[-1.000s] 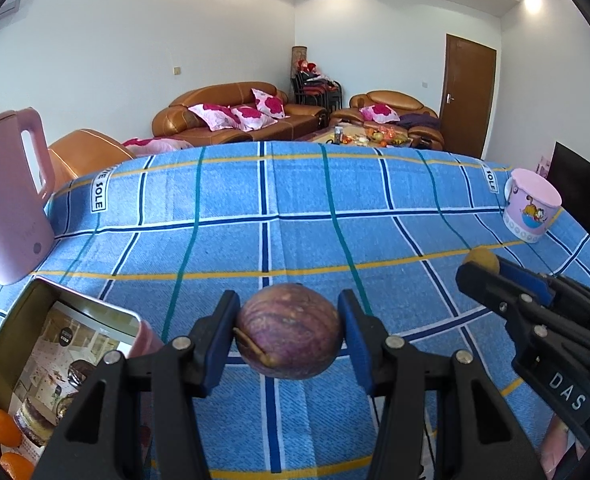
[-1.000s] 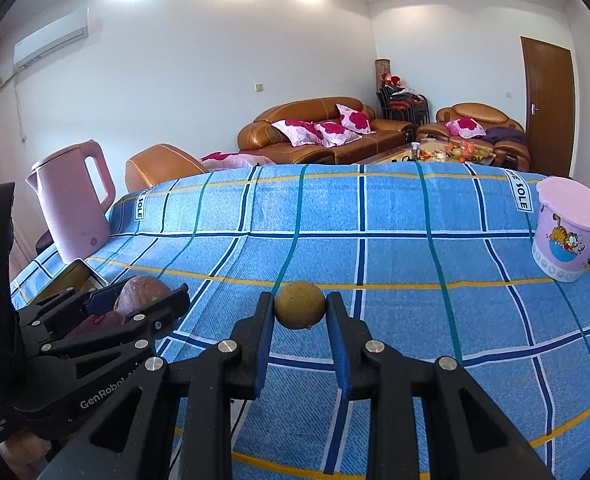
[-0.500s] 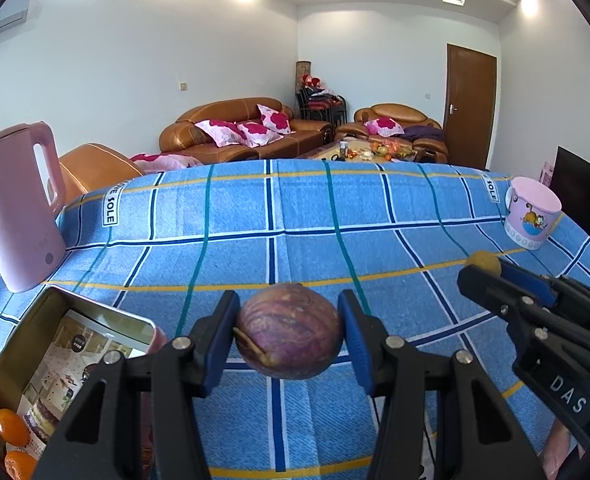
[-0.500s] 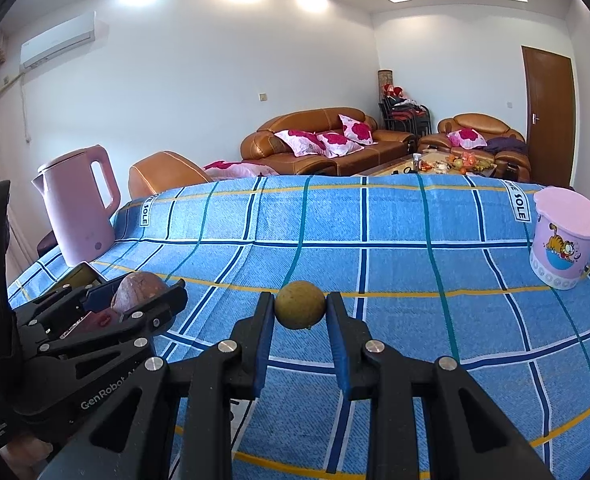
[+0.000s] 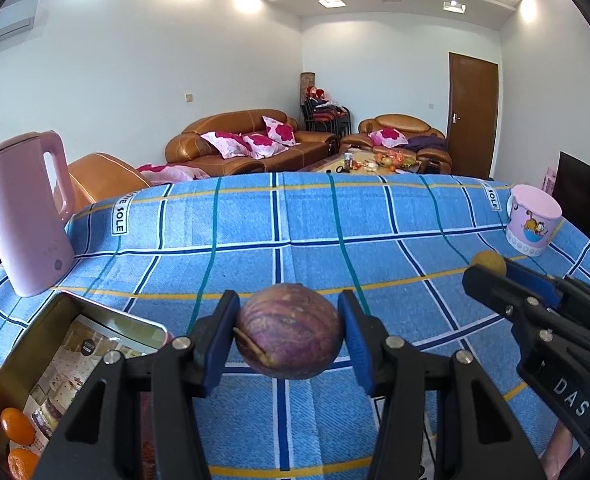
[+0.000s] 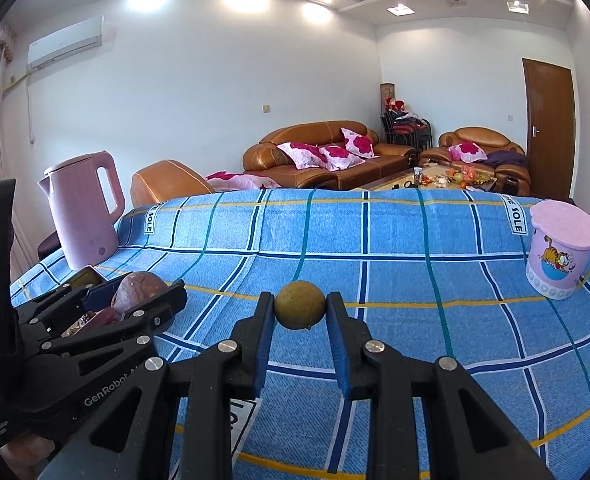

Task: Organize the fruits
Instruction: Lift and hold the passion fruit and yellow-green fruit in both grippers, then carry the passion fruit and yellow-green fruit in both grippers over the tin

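Note:
My left gripper (image 5: 289, 332) is shut on a round purple passion fruit (image 5: 289, 330), held above the blue checked tablecloth (image 5: 315, 240). My right gripper (image 6: 299, 312) is shut on a small round yellow-brown fruit (image 6: 299, 305), also held off the cloth. The two grippers hang side by side: the right one shows at the right edge of the left wrist view (image 5: 491, 272), the left one at the lower left of the right wrist view (image 6: 143, 292). A metal tin (image 5: 71, 344) lies at lower left with two small orange fruits (image 5: 15, 426) inside.
A pink kettle (image 5: 27, 216) stands at the table's left edge. A pink lidded cup with a cartoon cat (image 6: 559, 252) stands at the far right. Beyond the table are brown sofas (image 5: 251, 144), a coffee table and a wooden door.
Both views have tilted slightly upward, so the table sits lower in frame. Both grippers keep their fruits and their places.

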A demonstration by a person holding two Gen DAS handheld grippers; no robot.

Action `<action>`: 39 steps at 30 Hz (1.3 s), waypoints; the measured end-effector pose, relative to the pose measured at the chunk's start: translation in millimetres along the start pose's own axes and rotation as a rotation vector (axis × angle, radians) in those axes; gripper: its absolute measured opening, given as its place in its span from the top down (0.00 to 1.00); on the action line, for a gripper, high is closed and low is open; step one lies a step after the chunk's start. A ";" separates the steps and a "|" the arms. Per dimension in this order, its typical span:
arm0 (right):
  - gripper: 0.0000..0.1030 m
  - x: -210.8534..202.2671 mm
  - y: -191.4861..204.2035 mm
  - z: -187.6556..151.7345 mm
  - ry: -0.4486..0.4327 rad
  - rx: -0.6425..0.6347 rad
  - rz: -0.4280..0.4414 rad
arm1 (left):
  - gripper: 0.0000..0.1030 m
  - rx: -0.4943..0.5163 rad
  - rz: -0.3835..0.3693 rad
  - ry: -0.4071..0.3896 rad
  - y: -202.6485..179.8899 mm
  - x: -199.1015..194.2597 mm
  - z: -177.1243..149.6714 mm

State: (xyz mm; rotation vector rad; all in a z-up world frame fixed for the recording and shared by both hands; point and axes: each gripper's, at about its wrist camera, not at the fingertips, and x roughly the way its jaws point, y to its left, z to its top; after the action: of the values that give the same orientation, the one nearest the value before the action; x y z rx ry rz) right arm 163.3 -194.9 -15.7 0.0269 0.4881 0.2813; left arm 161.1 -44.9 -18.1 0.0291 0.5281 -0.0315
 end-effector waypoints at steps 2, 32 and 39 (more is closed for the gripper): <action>0.72 -1.4 1.4 0.1 -0.008 -0.007 -0.002 | 0.49 0.003 0.003 -0.005 -0.4 -0.9 0.0; 0.72 -16.1 11.1 -1.7 -0.074 -0.054 0.008 | 0.49 0.009 0.046 -0.062 1.0 -16.3 -3.1; 0.72 -15.2 20.4 -2.4 -0.065 -0.059 0.040 | 0.49 0.021 0.049 -0.029 7.0 -21.1 -9.1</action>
State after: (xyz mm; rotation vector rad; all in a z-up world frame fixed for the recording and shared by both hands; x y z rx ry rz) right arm 144.0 -179.6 -9.0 -0.0114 0.4148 0.3323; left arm 138.5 -37.1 -15.2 0.0623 0.4975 0.0103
